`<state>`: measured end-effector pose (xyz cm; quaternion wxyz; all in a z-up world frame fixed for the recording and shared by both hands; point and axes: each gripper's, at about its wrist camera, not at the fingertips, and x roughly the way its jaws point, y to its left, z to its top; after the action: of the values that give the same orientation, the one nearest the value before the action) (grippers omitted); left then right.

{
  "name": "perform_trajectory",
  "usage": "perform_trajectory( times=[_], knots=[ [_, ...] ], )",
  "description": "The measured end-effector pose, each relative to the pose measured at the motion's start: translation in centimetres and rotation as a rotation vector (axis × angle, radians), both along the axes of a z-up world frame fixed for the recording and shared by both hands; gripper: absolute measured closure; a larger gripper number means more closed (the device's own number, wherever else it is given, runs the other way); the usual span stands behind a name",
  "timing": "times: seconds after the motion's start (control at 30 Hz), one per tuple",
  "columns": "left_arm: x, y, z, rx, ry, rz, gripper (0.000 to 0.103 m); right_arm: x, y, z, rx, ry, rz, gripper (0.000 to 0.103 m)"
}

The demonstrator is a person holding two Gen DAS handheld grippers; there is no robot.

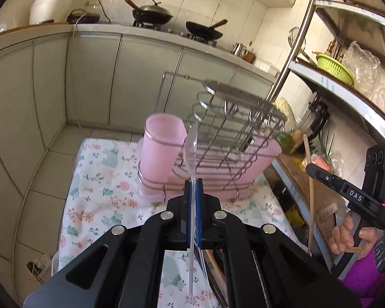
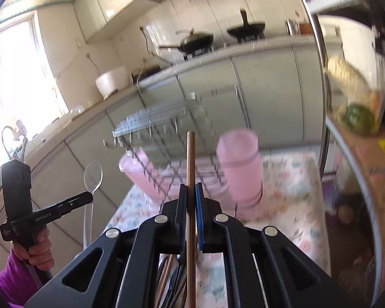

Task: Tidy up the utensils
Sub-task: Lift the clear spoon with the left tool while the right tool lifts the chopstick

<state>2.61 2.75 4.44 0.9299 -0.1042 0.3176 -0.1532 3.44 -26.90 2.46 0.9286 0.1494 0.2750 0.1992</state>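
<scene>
Left hand-held gripper (image 1: pixel 192 187) clamped on a clear plastic spoon (image 1: pixel 191 148); right hand-held gripper (image 2: pixel 191 192) clamped on a thin wooden chopstick (image 2: pixel 190 164). Both raised above the floral-clothed table (image 1: pixel 100 195), before the pink-trayed wire rack (image 1: pixel 225 138) with its pink plastic cup (image 1: pixel 163 143), seemingly near the far edge.

A wire rack (image 1: pixel 225 138) was set on a cloth-covered table (image 1: pixel 102 200), a cup (image 1: pixel 164 146) seated in its left end. Two woks (image 1: pixel 151 12) were placed on the counter (image 1: pixel 95 29) behind. Shelving (image 1: pixel 346 87) was stood to the right.
</scene>
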Motion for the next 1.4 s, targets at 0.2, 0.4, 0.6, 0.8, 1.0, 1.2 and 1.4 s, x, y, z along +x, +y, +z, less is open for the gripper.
perform_trajectory(
  times=[0.2, 0.4, 0.6, 0.8, 1.0, 1.2, 1.4],
  knots=[
    [1.5, 0.3, 4.2, -0.056, -0.154, 0.049, 0.101, 1.6, -1.3, 4.2, 0.015, -0.156, -0.074, 0.097],
    [4.4, 0.4, 6.5, -0.096, -0.263, 0.103, 0.101, 3.8, -2.7, 7.0, 0.057, -0.283, -0.148, 0.097],
    [7.4, 0.3, 7.3, -0.102, -0.357, 0.175, 0.101, 5.8, -3.5, 9.7, 0.071, -0.401, -0.210, 0.097],
    [9.6, -0.6, 5.9, -0.039, -0.400, 0.212, 0.101, 8.1, -3.5, 9.7, 0.059, -0.466, -0.258, 0.097],
    [11.0, -1.2, 3.7, 0.018, -0.416, 0.237, 0.101, 10.4, -3.1, 9.2, 0.024, -0.508, -0.296, 0.097],
    [12.1, -1.0, 1.6, 0.046, -0.409, 0.260, 0.101, 12.4, -2.6, 7.3, 0.005, -0.494, -0.304, 0.097],
    [12.0, -0.4, 0.0, 0.031, -0.373, 0.255, 0.101, 12.8, -3.0, 5.4, 0.014, -0.430, -0.299, 0.097]
  ],
)
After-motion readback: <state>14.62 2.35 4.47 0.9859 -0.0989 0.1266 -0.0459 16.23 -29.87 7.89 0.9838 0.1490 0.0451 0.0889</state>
